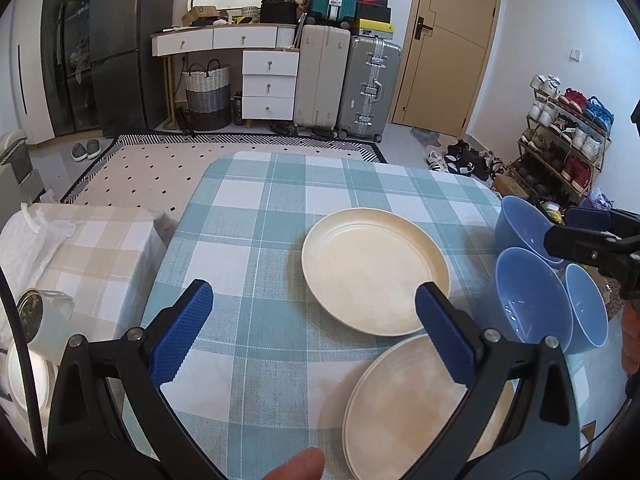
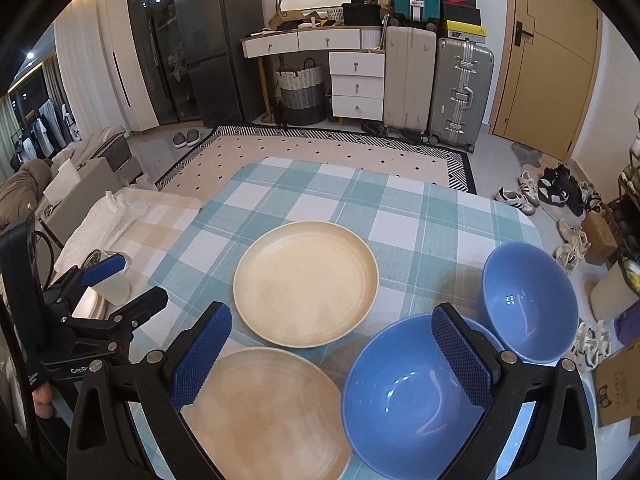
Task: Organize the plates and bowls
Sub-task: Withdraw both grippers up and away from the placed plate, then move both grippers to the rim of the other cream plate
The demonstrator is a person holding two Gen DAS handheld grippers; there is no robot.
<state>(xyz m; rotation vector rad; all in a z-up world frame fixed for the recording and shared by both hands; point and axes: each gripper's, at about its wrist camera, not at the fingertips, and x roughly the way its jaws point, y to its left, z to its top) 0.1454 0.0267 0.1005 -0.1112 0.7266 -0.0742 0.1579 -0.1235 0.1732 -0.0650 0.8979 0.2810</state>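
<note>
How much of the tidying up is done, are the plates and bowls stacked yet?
Nothing looks stacked yet. The far plate and near plate lie separately on the checked tablecloth, and the blue bowls sit apart beside them. Nothing is in hand: the left gripper and right gripper are both open and empty. All the stacking is left.

The near plate [image 2: 264,416] is cut off by the lower frame edge and partly hidden behind a gripper finger; the third blue bowl [image 1: 588,308] is half hidden behind its neighbour [image 1: 532,296].
</note>
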